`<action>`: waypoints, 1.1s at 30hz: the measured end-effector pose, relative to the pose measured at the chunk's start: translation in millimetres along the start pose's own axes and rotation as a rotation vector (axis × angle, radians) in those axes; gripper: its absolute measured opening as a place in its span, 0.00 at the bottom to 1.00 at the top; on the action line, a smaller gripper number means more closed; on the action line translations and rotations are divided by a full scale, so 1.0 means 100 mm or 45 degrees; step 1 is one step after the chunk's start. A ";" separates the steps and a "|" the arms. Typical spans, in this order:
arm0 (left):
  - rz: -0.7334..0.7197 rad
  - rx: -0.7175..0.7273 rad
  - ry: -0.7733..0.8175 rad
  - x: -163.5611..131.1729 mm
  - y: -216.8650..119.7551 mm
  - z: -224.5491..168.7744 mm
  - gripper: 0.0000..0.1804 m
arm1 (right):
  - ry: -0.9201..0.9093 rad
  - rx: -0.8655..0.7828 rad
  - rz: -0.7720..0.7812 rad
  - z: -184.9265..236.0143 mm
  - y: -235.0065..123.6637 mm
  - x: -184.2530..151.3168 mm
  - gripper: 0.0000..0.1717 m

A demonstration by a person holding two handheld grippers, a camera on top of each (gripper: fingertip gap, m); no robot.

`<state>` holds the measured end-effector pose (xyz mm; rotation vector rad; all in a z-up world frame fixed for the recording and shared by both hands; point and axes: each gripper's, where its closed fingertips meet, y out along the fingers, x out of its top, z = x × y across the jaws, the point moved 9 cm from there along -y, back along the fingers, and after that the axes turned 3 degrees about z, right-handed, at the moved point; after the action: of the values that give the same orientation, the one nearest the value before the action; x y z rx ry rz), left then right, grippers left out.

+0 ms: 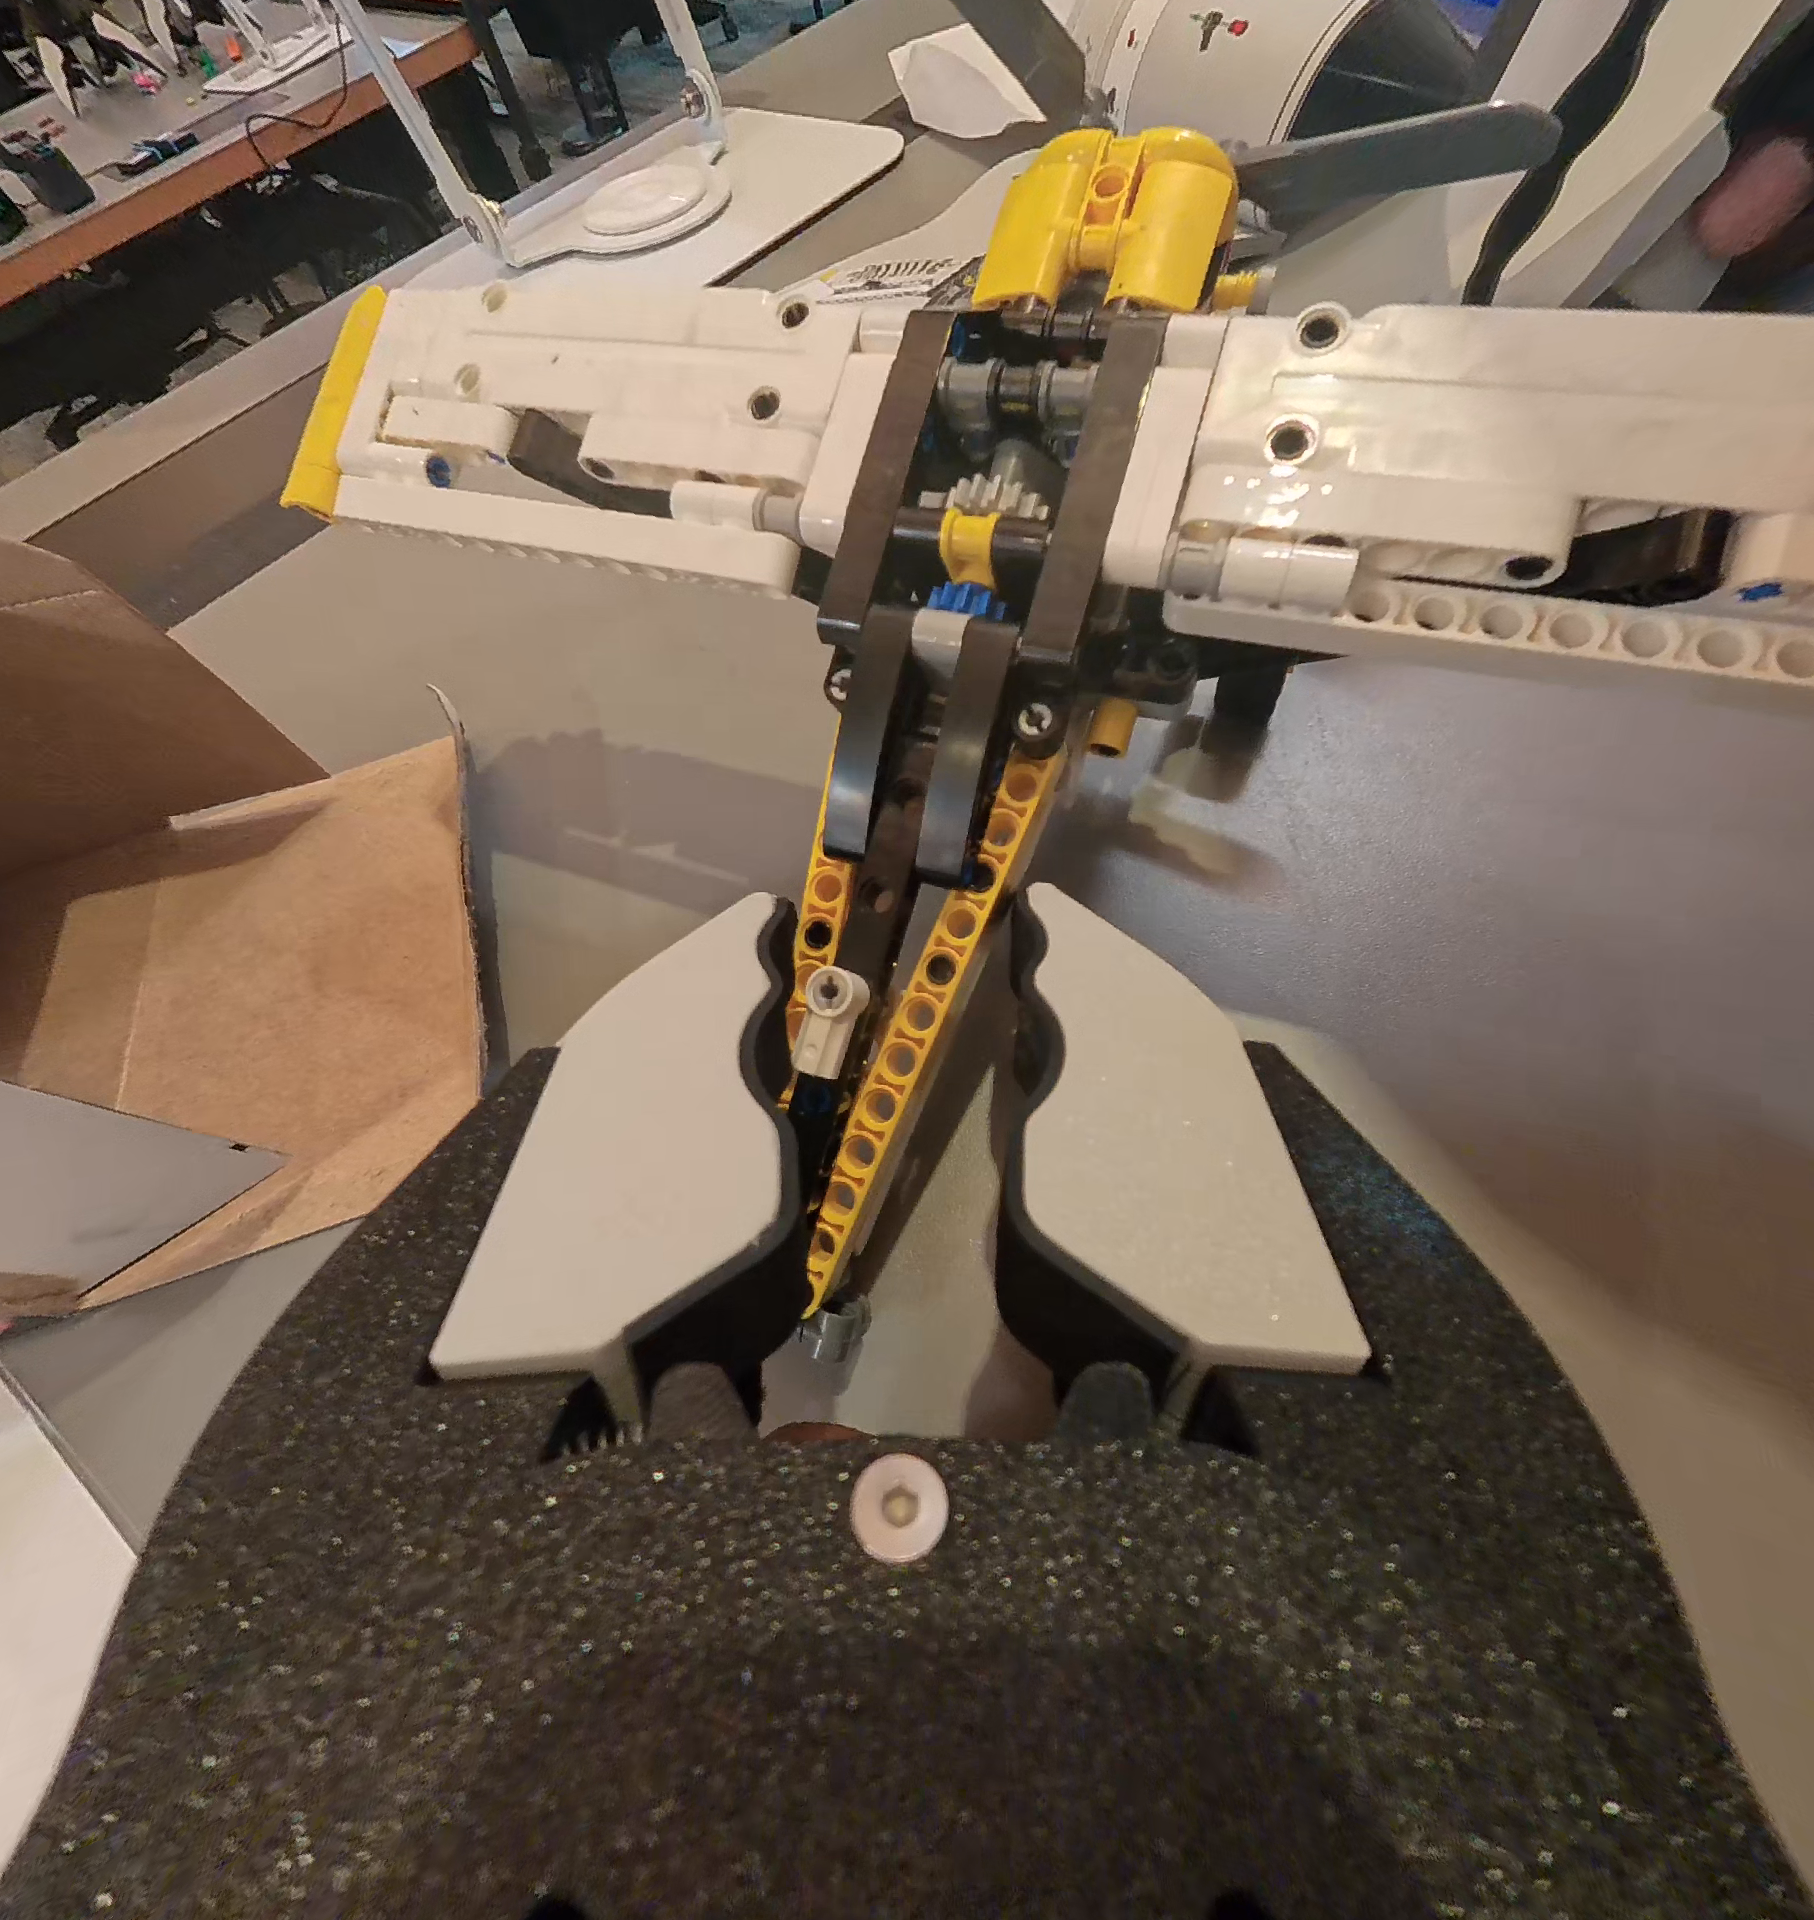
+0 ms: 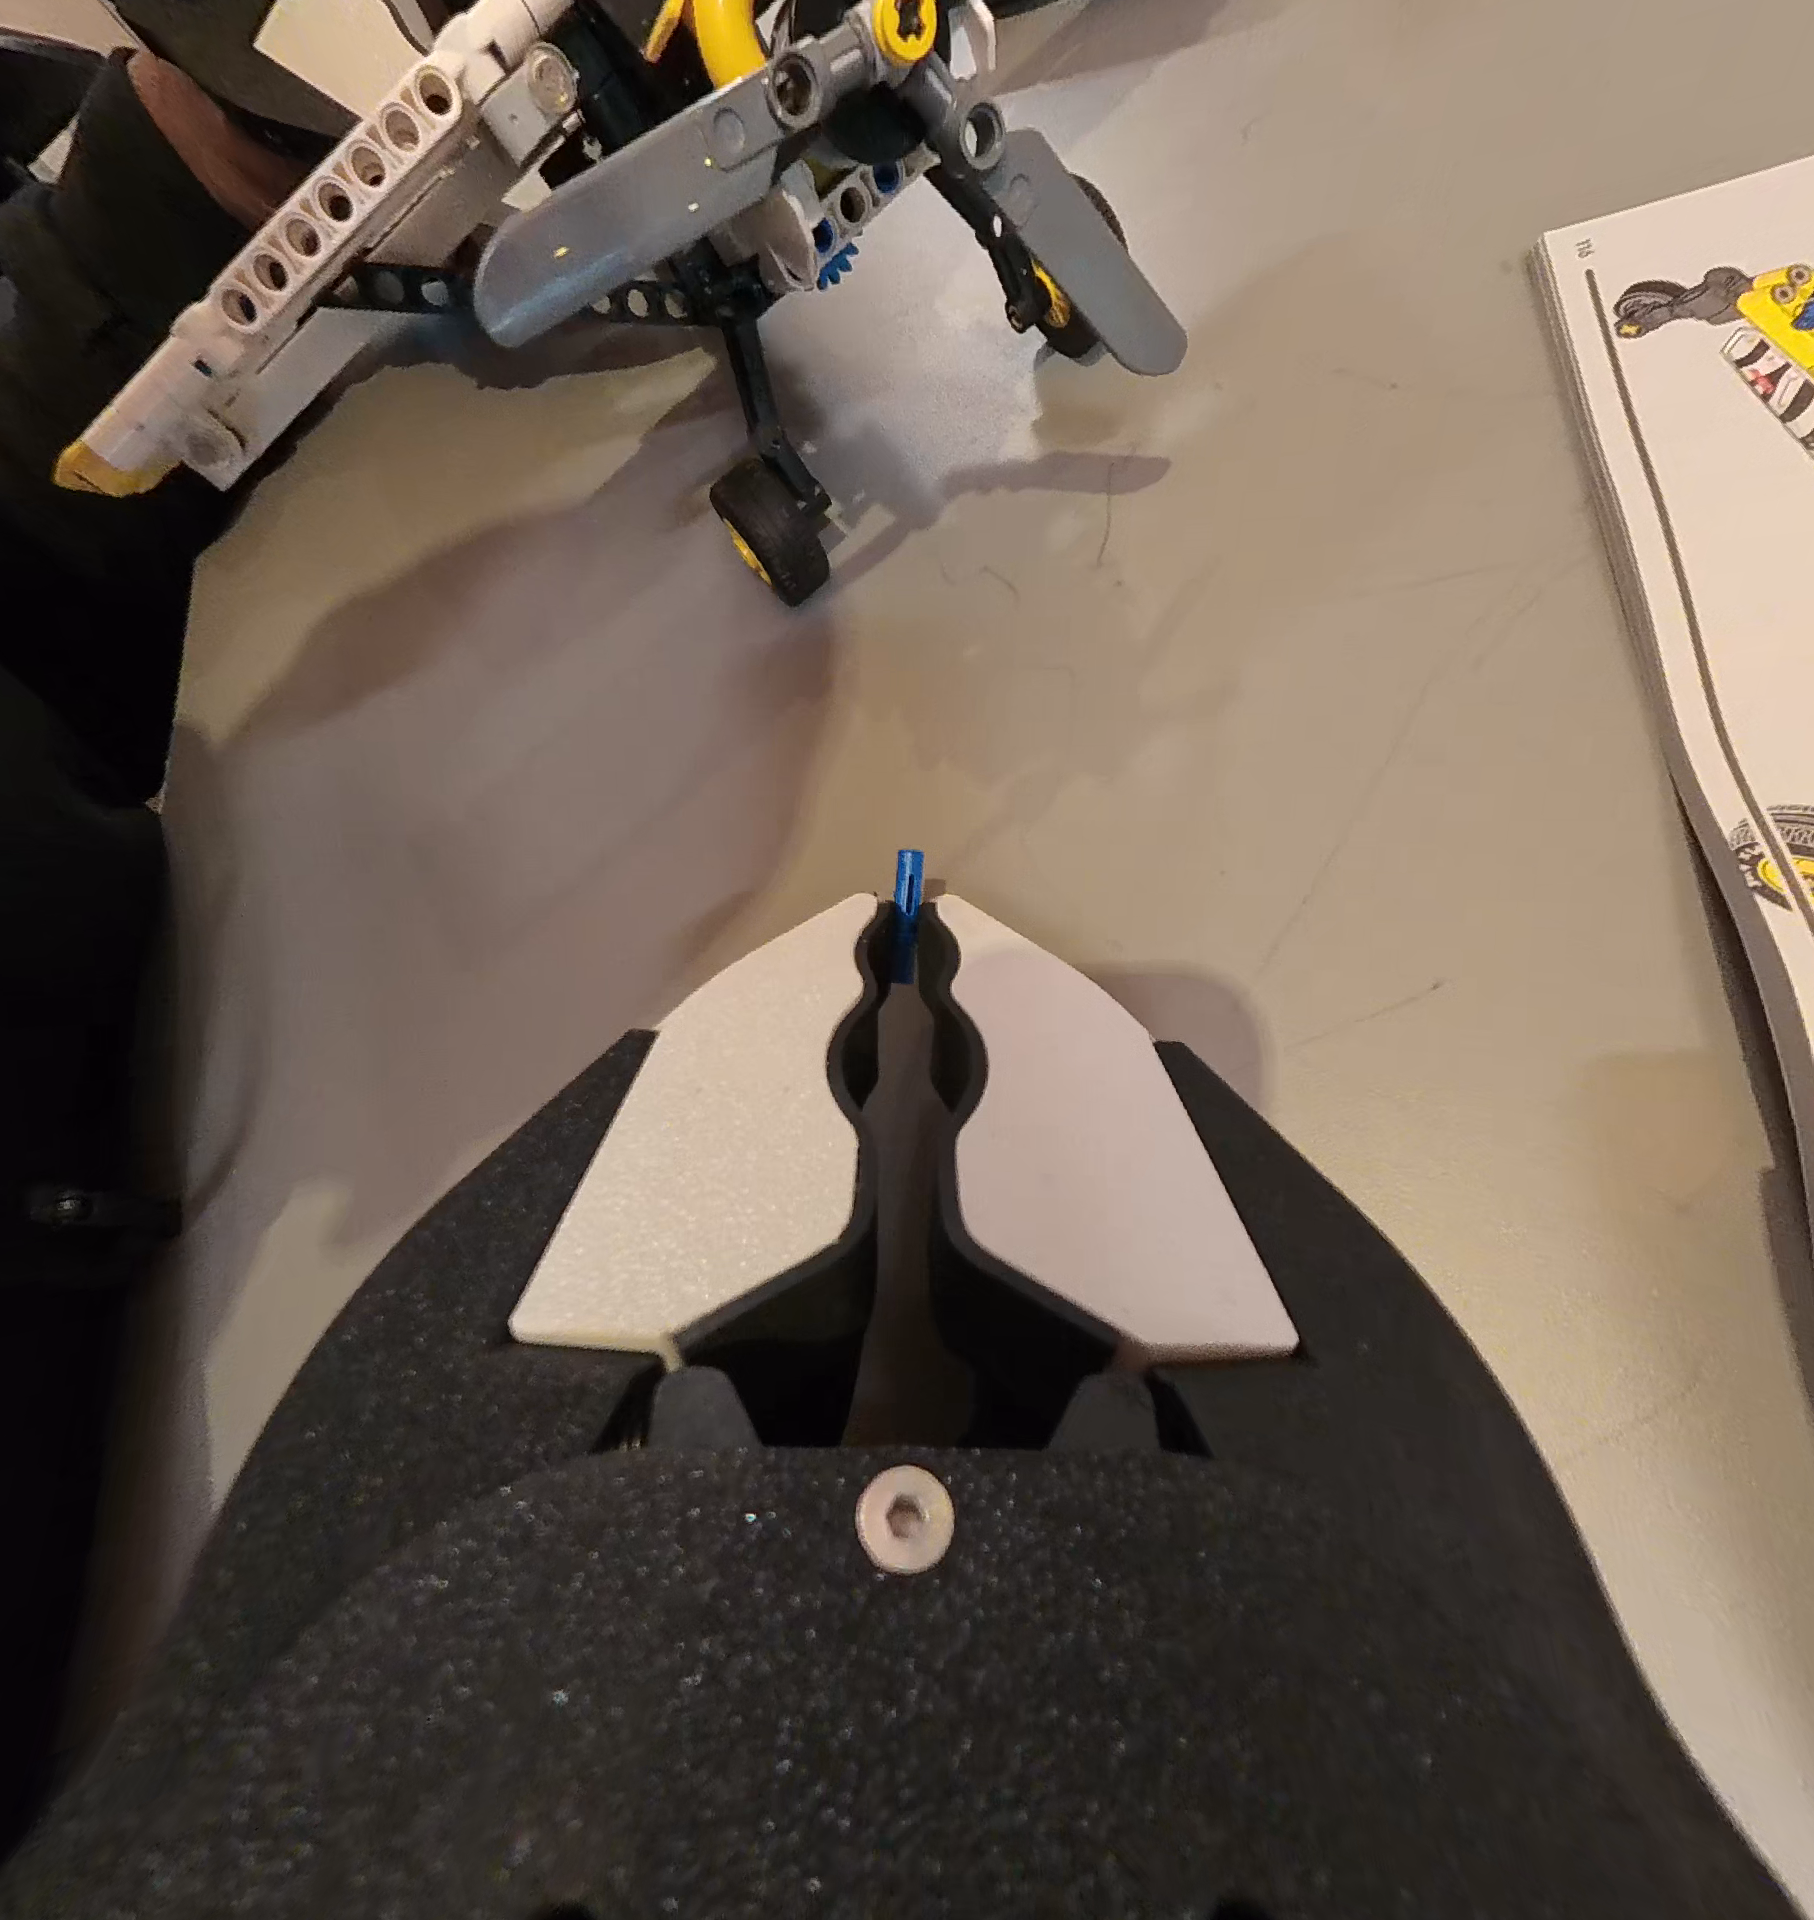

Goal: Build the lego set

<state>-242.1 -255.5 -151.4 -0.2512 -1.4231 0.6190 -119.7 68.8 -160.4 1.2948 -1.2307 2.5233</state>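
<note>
Two sets of jaws noted. The right gripper (image 2: 908, 914) pinched a small blue pin (image 2: 906, 894) above the bench (image 2: 1298, 675). The left gripper (image 1: 898, 977) clamped the toy plane's yellow tail beams (image 1: 913, 1039), the plane (image 1: 986, 436) well ahead. We saw nothing inside the open cardboard box (image 1: 259, 966); an instruction booklet (image 2: 1713, 623) lay rightward.

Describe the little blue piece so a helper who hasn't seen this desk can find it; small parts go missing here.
Start at the beige table, with the toy plane at its far side and a booklet at the right. The right claw hovers over the bare middle. Pinched at its very tip, poking forward, is a blue pin, the only loose blue part around.
</note>
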 end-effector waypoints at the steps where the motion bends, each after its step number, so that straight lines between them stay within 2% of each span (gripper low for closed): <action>1: 0.002 0.005 0.004 0.00 0.00 0.00 0.22 | 0.002 -0.003 0.002 0.00 0.00 0.00 0.02; 5: 0.021 0.067 0.037 0.02 0.02 -0.05 0.22 | 0.008 -0.018 0.007 -0.01 0.01 0.00 0.02; 15: 0.093 0.273 -0.058 0.18 0.19 -0.37 0.23 | -0.027 -0.070 -0.029 0.04 -0.03 -0.01 0.02; 22: 0.138 0.509 -0.194 0.30 0.29 -0.70 0.23 | -0.003 -0.083 -0.064 0.06 -0.12 -0.07 0.02; 29: 0.200 0.698 -0.246 0.41 0.40 -1.04 0.23 | -0.038 -0.119 -0.061 0.10 -0.19 -0.15 0.02; 33: 0.241 0.689 -0.087 0.42 0.44 -1.17 0.37 | -0.054 -0.154 -0.063 0.11 -0.27 -0.20 0.02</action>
<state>-138.8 -173.7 -157.0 0.0671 -1.2514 1.1488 -89.7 85.7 -154.1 1.3397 -1.3200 2.3598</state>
